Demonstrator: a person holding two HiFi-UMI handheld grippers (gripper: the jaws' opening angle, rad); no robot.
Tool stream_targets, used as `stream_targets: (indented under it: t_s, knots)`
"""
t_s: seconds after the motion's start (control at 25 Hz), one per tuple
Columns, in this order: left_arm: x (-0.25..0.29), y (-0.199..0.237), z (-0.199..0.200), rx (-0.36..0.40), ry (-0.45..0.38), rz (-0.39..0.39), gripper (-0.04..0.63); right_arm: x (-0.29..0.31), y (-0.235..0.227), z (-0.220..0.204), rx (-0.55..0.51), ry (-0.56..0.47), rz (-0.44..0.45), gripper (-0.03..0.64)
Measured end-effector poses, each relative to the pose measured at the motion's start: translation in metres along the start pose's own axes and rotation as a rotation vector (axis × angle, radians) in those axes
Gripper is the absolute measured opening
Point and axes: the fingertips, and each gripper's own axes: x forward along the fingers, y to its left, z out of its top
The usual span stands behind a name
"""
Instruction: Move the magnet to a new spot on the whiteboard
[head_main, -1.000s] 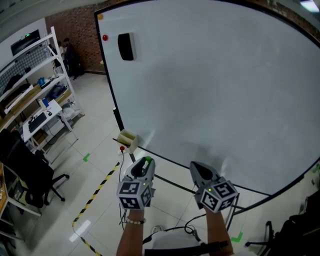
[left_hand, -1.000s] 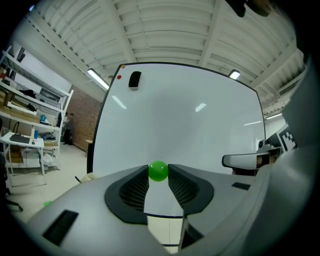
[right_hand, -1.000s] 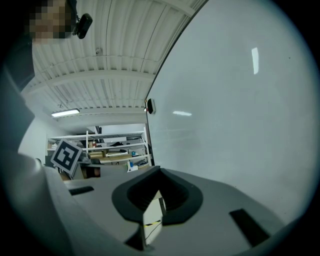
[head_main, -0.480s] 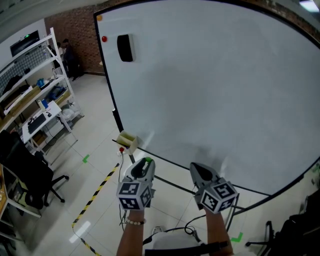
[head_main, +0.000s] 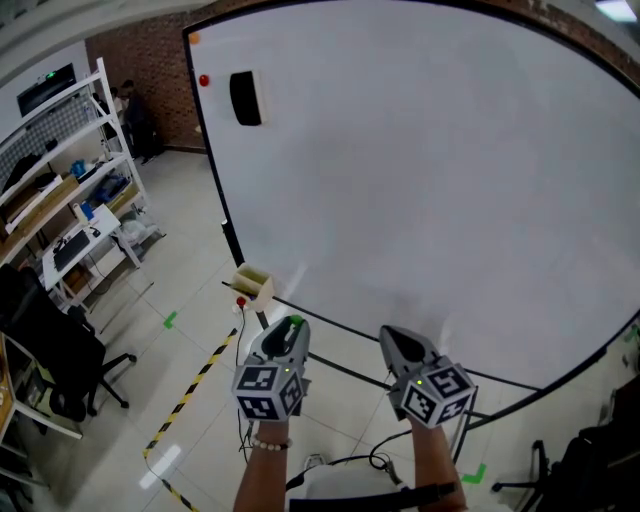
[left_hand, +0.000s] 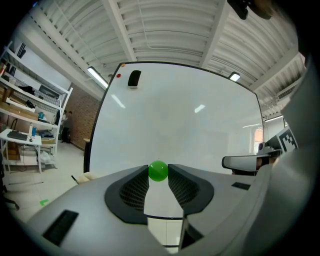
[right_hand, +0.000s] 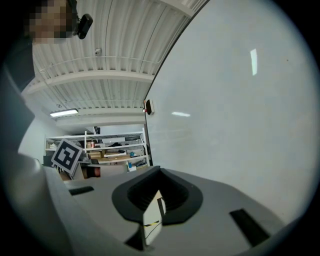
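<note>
A small green ball magnet (left_hand: 158, 170) sits between the tips of my left gripper (head_main: 290, 328), which is shut on it; the magnet (head_main: 296, 320) shows as a green dot in the head view. The whiteboard (head_main: 430, 170) stands in front of both grippers, apart from them. My right gripper (head_main: 396, 338) is held low beside the left one, jaws closed to a thin slit with nothing in them. A red magnet (head_main: 204, 80), an orange magnet (head_main: 193, 39) and a black eraser (head_main: 244, 97) stick to the board's upper left corner.
White shelving (head_main: 70, 160) with boxes and gear lines the left wall. A black office chair (head_main: 55, 350) stands at lower left. Yellow-black tape (head_main: 195, 385) runs across the floor. A small box (head_main: 253, 283) sits at the board's lower left corner.
Both grippers stay where they were, the left still on the green magnet. The head view has drifted slightly, so the board's corner sits a little further left.
</note>
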Motion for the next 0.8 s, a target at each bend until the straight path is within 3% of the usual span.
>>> stream_targets:
  t_s: [0.36, 0.8]
  knots:
    - [0.013, -0.007, 0.013, 0.016, -0.015, -0.032, 0.123, -0.003, -0.006, 0.003, 0.001, -0.008, -0.018, 0.006]
    - [0.06, -0.049, 0.102, 0.139, -0.127, -0.134, 0.123, -0.017, -0.027, 0.018, -0.012, -0.042, -0.083, 0.006]
